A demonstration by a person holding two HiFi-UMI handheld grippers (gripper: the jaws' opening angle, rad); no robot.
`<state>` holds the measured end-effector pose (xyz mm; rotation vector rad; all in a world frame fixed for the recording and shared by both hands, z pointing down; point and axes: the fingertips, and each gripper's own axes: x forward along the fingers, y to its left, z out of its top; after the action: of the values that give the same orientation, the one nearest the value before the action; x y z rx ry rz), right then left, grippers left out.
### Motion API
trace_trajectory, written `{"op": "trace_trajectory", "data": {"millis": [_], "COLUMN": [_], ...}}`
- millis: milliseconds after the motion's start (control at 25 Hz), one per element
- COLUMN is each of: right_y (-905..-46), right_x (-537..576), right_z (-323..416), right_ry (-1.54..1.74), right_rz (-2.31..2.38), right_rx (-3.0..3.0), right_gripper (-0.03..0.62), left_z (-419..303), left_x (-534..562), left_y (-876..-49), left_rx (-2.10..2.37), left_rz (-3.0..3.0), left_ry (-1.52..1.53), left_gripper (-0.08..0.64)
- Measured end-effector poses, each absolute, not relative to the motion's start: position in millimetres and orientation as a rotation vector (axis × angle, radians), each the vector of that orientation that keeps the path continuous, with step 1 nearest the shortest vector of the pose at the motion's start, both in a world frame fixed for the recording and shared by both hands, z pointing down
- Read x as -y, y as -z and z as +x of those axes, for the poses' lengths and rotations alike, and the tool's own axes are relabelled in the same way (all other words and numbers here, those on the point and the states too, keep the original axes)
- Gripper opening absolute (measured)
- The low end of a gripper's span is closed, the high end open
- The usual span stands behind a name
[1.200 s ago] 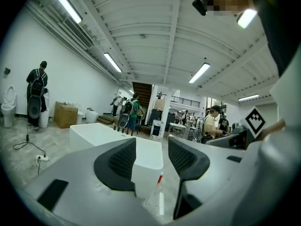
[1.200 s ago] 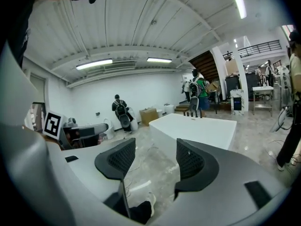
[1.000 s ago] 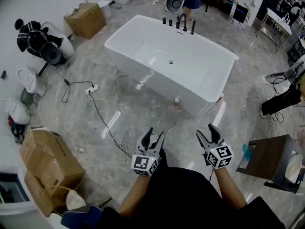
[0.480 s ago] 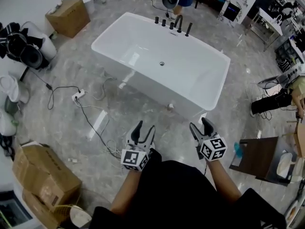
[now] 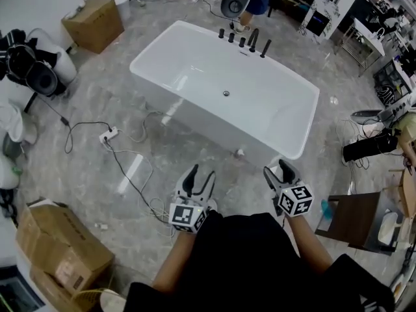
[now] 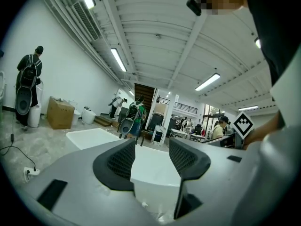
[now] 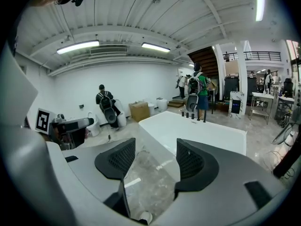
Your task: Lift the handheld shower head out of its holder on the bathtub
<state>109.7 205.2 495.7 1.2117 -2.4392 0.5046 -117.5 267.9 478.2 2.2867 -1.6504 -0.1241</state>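
1. Left gripper (image 5: 199,174): released. In the left gripper view its jaws stand apart with nothing between them, only the white bathtub (image 5: 224,93) seen beyond the gap.
2. Right gripper (image 5: 277,171): released. In the right gripper view its jaws are likewise apart and empty, with marbled floor (image 5: 162,155) and the tub's near corner showing through.
3. Both grippers are held low in front of the person, at about 6 o'clock from the tub and well apart from it.
4. A row of black fittings (image 5: 244,39) stands on the tub's far rim at 12 o'clock. The slim upright at the row's right end reads as the handheld shower head (image 5: 264,48), seated in its holder; it is too small to confirm finer detail.
5. A power strip (image 5: 108,135) with trailing cable lies on the floor at 9 o'clock of the tub.
6. A cardboard box (image 5: 94,21) sits at 10 o'clock.
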Motion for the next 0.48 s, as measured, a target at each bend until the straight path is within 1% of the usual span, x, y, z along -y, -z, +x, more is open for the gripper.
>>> {"op": "trace_trajectory", "data": {"millis": [240, 480], "right_y": [-497.3, -490.6], "right_x": [-202.2, -173.6], "right_z": [96.0, 77.1], "right_ry": [-0.490, -0.467], "right_rz": [1.156, 1.166], "right_rx": [2.420, 2.412], "right_gripper": [0.241, 0.241], "left_z": [-135.9, -152.5], "left_x": [-265.1, -246.7], "left_y": [-484.5, -474.2], "left_rx": [1.657, 1.715], "left_rz": [2.271, 2.245], "left_ry": [0.150, 0.226], "left_gripper": [0.207, 0.207]}}
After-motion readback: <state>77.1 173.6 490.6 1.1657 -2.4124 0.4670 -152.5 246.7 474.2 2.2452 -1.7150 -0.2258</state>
